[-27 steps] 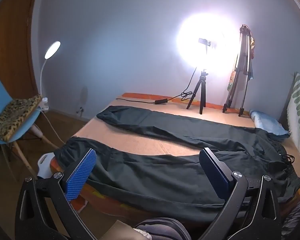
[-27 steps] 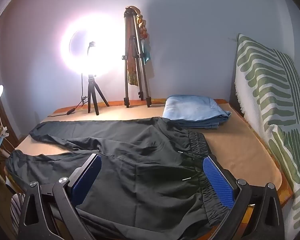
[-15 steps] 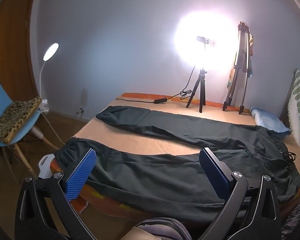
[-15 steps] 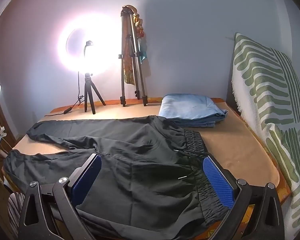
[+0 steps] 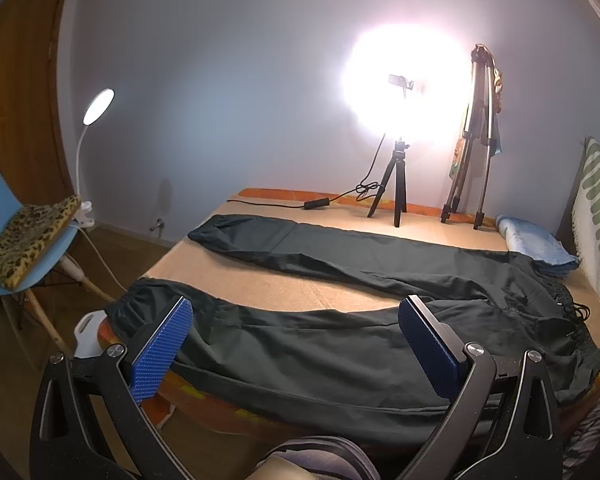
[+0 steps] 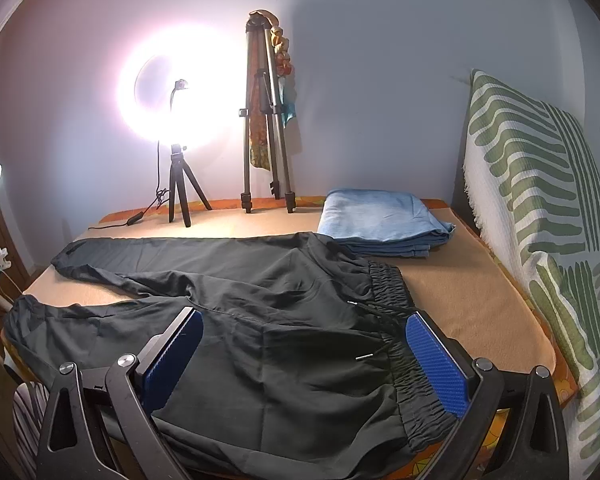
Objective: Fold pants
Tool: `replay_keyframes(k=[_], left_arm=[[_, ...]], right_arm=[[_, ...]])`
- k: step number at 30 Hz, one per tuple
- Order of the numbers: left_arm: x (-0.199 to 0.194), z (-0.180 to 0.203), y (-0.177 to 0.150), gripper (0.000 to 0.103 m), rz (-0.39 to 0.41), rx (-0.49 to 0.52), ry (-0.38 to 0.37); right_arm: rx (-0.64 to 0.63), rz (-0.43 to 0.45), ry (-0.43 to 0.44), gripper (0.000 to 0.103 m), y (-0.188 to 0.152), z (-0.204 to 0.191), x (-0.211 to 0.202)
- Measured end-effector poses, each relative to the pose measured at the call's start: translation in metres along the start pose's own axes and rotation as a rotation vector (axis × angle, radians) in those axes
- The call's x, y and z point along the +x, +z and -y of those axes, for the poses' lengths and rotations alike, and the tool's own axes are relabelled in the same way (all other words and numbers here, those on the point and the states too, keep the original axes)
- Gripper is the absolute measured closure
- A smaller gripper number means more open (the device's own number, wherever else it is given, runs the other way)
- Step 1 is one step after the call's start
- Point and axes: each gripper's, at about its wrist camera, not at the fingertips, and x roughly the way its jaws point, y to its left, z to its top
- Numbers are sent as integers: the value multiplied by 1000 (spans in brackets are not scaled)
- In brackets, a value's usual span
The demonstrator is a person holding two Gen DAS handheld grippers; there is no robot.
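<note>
No legible writing. Pants (image 5: 340, 344) lie flat on bed (image 6: 480, 304), long axis left-right, waistband right, legs spread left. Left gripper (image 5: 296, 344) and right gripper (image 6: 304, 356) wide open, empty, above near edge.

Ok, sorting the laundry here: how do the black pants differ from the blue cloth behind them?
The black pants lie spread flat with both legs splayed apart; the blue cloth is folded into a neat stack. The pants fill most of the bed; the cloth takes one far corner. Both rest on the bed.
</note>
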Motion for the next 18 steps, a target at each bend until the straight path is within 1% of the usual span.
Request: replay_keyframes(k=[11, 18], left_arm=[[-3, 1, 5, 0, 6, 4, -5], [-3, -3, 11, 0, -1, -13, -9]], right_arm=[[-6, -14, -22, 0, 7, 0, 0], [-14, -2, -39, 0, 17, 0, -7]])
